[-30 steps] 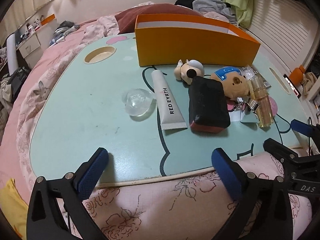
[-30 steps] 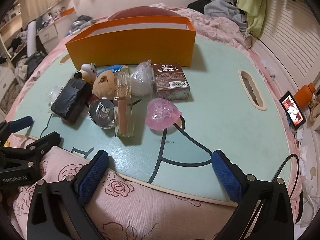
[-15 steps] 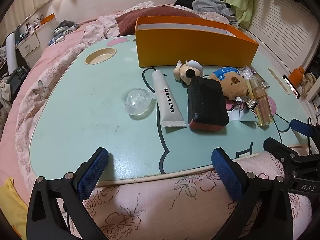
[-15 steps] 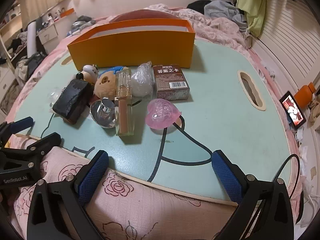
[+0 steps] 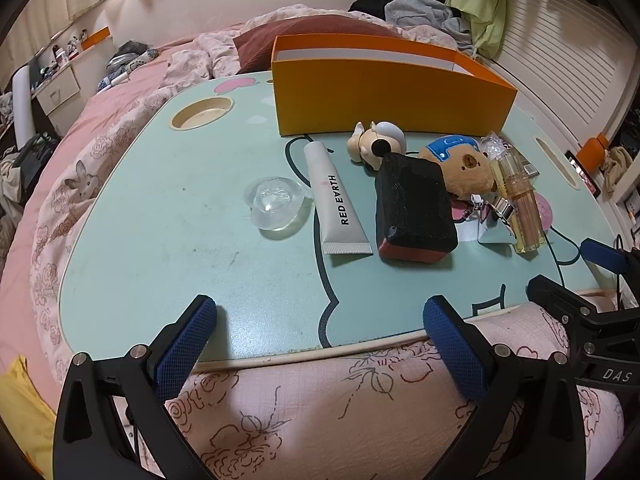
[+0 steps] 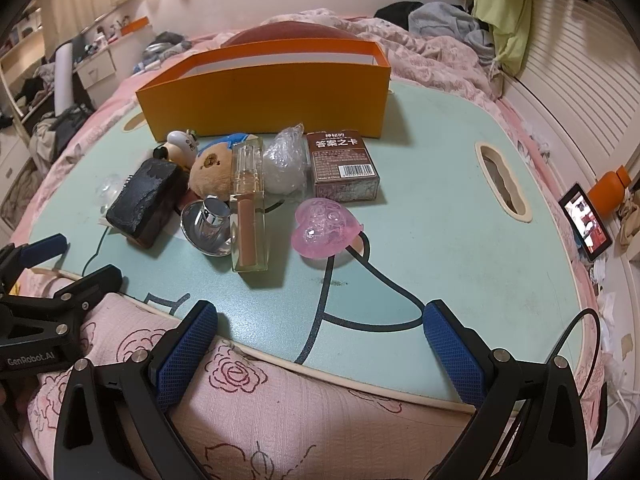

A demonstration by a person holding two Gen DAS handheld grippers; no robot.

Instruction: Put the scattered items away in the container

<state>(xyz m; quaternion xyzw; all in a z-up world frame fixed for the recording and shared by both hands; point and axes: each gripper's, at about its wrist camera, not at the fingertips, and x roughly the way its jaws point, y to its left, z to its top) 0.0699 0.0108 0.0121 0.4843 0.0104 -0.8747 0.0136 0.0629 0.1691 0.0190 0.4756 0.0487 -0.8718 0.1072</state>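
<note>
One orange open-topped container (image 5: 392, 100) stands at the far side of the mint-green lap table (image 5: 160, 216), and we see the scattered items lying just in front of it — none inside. From the left wrist view, a clear plastic dome (image 5: 274, 206) lies apart at the left; beside it a white tube marked RED EARTH (image 5: 334, 204), then a black sponge block (image 5: 414, 212) with a red underside. Behind the block lie a small cartoon figurine (image 5: 378, 146) and a brown plush bear (image 5: 464, 168). From the right wrist view, a clear lip-gloss bottle (image 6: 248, 204) lies against the bear, a round silver-capped bottle (image 6: 208, 222) just beside it, a crumpled plastic wrap (image 6: 286, 164) behind, a brown card box (image 6: 344, 170) to its right, and a pink heart-shaped case (image 6: 326, 228) nearest us. The left gripper (image 5: 320, 330) and the right gripper (image 6: 320, 330) both hover over the table's near edge — jaws spread wide, holding nothing. A pink floral quilt (image 6: 256, 412) lies beneath them.
</note>
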